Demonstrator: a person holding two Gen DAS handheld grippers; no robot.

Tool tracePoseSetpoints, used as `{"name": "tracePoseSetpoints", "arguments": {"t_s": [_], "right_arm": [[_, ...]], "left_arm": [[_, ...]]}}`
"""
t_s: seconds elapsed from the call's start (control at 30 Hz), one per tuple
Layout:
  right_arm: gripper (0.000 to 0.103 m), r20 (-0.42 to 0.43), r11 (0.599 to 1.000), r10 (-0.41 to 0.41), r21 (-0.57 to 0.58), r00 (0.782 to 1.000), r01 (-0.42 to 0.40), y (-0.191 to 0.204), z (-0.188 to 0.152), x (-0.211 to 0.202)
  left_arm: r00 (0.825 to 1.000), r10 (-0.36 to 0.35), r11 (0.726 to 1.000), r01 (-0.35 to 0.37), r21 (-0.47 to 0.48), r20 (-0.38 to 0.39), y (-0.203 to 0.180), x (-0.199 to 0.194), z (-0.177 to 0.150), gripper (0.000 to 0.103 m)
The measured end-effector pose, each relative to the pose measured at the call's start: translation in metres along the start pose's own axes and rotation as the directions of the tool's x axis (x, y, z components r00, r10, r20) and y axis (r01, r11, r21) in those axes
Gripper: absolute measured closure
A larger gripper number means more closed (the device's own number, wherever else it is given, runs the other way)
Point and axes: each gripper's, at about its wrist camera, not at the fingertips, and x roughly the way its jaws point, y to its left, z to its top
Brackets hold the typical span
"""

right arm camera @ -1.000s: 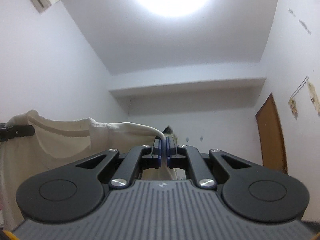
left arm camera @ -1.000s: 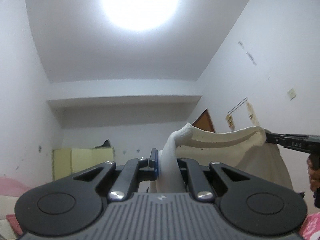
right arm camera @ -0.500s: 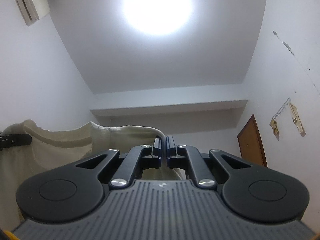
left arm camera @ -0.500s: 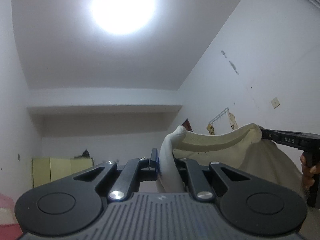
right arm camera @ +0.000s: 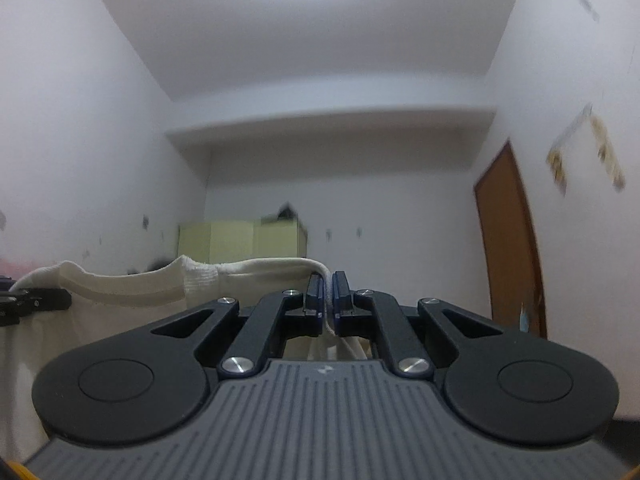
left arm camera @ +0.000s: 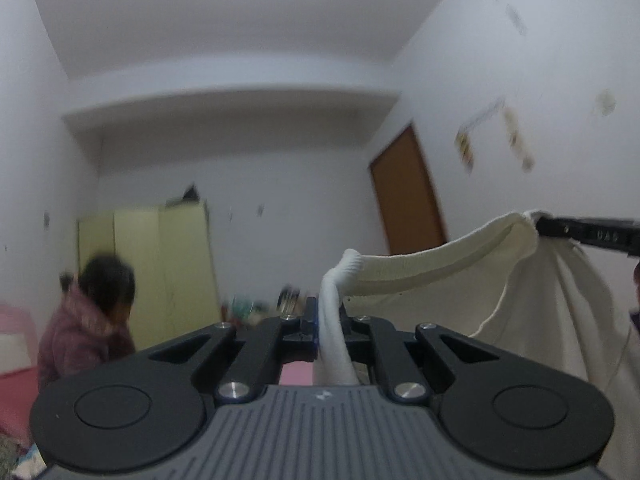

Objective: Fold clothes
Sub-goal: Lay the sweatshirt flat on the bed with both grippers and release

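A cream knit garment (left arm camera: 516, 292) hangs in the air, stretched between both grippers by its ribbed edge. My left gripper (left arm camera: 326, 308) is shut on one end of that edge, the cloth bunched between its jaws. My right gripper (right arm camera: 328, 296) is shut on the other end, a thin fold pinched between its blue pads. In the left wrist view the right gripper (left arm camera: 588, 234) shows at the far right, gripping the garment. In the right wrist view the garment (right arm camera: 132, 292) sags leftward to the left gripper (right arm camera: 32, 304). The garment's lower part is hidden.
A person in a pink jacket (left arm camera: 86, 328) sits at the left before a pale yellow cabinet (left arm camera: 160, 264). A brown door (left arm camera: 408, 196) stands in the far right wall, with papers (left arm camera: 492, 136) pinned beside it. Pink bedding (left arm camera: 12, 364) lies at the lower left.
Both grippers have dropped and tilted toward level, still holding the garment. The ceiling lamp has left the view, and the person, cabinet and door have come into sight.
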Motion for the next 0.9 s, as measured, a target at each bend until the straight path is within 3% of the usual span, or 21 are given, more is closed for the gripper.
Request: {"name": "tracePoseSetpoints", "arguments": {"t_s": [0.13, 0.2, 0.23, 0.27, 0.3, 0.37, 0.4, 0.43, 0.47, 0.5, 0.53, 0.6, 0.67, 0.8, 0.83, 0.9], "right_arm": [[0.100, -0.163, 1.000, -0.012, 0.005, 0.987, 0.013, 0.009, -0.078, 0.076], [0.100, -0.273, 1.000, -0.020, 0.011, 0.962, 0.023, 0.008, -0.129, 0.113], [0.100, -0.325, 1.000, -0.022, 0.012, 0.945, 0.027, 0.012, -0.155, 0.125], [0.099, -0.388, 1.000, -0.019, 0.013, 0.922, 0.026, 0.017, -0.184, 0.131], [0.099, -0.461, 1.000, -0.013, 0.014, 0.887, 0.022, 0.019, -0.215, 0.140], [0.096, -0.602, 1.000, -0.001, 0.023, 0.798, 0.019, 0.022, -0.275, 0.154], [0.095, -0.672, 0.999, 0.003, 0.034, 0.741, 0.026, 0.023, -0.301, 0.156], [0.095, -0.736, 0.998, 0.009, 0.044, 0.677, 0.034, 0.024, -0.328, 0.157], [0.095, -0.777, 0.997, 0.016, 0.063, 0.630, 0.051, 0.024, -0.346, 0.154], [0.095, -0.797, 0.993, 0.025, 0.090, 0.603, 0.078, 0.024, -0.356, 0.148], [0.095, -0.802, 0.988, 0.036, 0.117, 0.596, 0.097, 0.021, -0.360, 0.139], [0.095, -0.783, 0.982, 0.070, 0.165, 0.618, 0.097, 0.012, -0.349, 0.126], [0.094, -0.767, 0.980, 0.095, 0.183, 0.634, 0.075, 0.006, -0.330, 0.117], [0.089, -0.718, 0.973, 0.165, 0.229, 0.676, 0.006, -0.010, -0.267, 0.085], [0.088, -0.707, 0.969, 0.191, 0.247, 0.681, -0.015, -0.011, -0.253, 0.071], [0.087, -0.692, 0.958, 0.246, 0.280, 0.678, -0.062, -0.006, -0.227, 0.043]], "left_arm": [[0.987, 0.038, 0.999, -0.035, 0.025, -0.154, 0.020, 0.058, -0.083, 0.096], [0.958, 0.035, 0.999, -0.028, 0.031, -0.283, 0.021, 0.092, -0.133, 0.095], [0.931, 0.024, 1.000, -0.020, 0.016, -0.363, 0.021, 0.108, -0.159, 0.092], [0.891, 0.006, 1.000, -0.008, -0.002, -0.454, 0.021, 0.124, -0.187, 0.082], [0.842, -0.010, 1.000, -0.006, -0.028, -0.539, 0.019, 0.139, -0.216, 0.066], [0.733, -0.038, 0.997, -0.014, -0.071, -0.679, 0.014, 0.156, -0.278, 0.043], [0.668, -0.056, 0.996, -0.012, -0.086, -0.742, 0.011, 0.164, -0.307, 0.044], [0.620, -0.064, 0.995, -0.016, -0.094, -0.782, 0.010, 0.166, -0.326, 0.044], [0.588, -0.072, 0.993, -0.031, -0.112, -0.806, 0.014, 0.175, -0.338, 0.044], [0.605, -0.081, 0.990, -0.042, -0.133, -0.792, 0.017, 0.168, -0.339, 0.043], [0.621, -0.089, 0.987, -0.052, -0.154, -0.779, 0.020, 0.161, -0.340, 0.041], [0.642, -0.106, 0.981, -0.058, -0.186, -0.760, 0.028, 0.150, -0.324, 0.036], [0.676, -0.087, 0.980, -0.076, -0.186, -0.732, 0.036, 0.136, -0.291, 0.032], [0.734, -0.052, 0.975, -0.110, -0.194, -0.677, 0.053, 0.077, -0.235, 0.018], [0.748, -0.052, 0.973, -0.110, -0.200, -0.662, 0.056, 0.059, -0.220, 0.017], [0.759, -0.070, 0.970, -0.099, -0.221, -0.647, 0.058, 0.029, -0.194, 0.016]]}}
